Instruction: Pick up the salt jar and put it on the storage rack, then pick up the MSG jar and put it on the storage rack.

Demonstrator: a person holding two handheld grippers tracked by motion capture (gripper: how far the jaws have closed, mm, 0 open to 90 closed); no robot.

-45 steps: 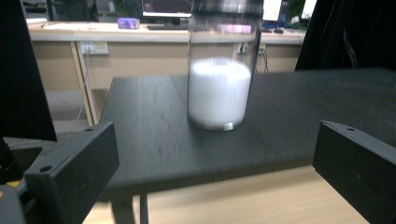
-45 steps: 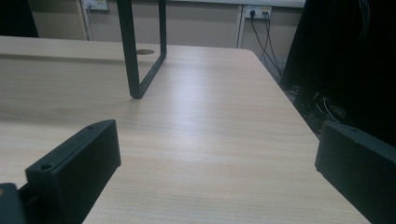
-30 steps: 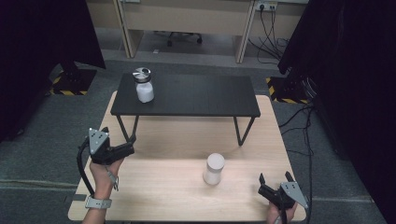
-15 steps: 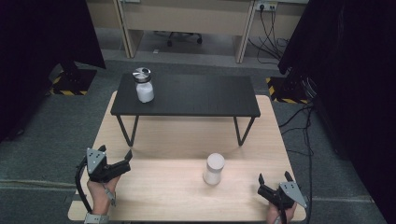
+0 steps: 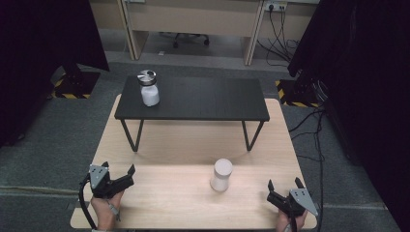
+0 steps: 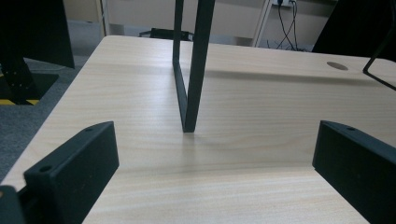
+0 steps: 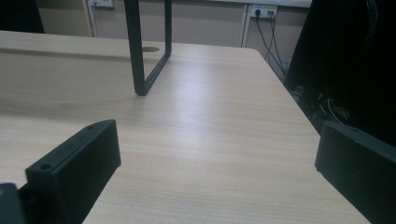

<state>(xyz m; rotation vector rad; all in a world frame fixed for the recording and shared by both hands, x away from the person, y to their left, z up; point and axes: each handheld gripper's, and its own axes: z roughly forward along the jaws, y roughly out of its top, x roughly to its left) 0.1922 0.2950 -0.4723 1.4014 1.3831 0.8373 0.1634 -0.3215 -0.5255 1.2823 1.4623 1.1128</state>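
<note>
White canister [image 5: 221,175]: upright, lid on, standing on the light wooden bench [image 5: 164,203], right of centre near the front edge; nothing touches it.

Right gripper [image 5: 285,190]: held low at the bench's front right corner, near the canister but apart from it, jaws spread with nothing between them. Its own view looks along the bare wood toward one leg of the black riser [image 7: 138,51].

Left gripper [image 5: 126,174]: at the front left, well apart from the canister, jaws likewise parted and empty; the left gripper view faces the riser's other leg [image 6: 192,65].

Black riser table [image 5: 203,99]: stands on the back half of the bench. On its left end, a second white jar [image 5: 149,89] with a metallic top (lid detail too small to tell).

Step in hand, judged: approach not yet begun; both grippers sit at rest positions. The canister, nearest the right gripper, seems the likely object. Next move calls for swinging that gripper leftward and forward, aligning the open jaws either side of the canister's body, then closing squarely so the tall form does not tip.
</note>
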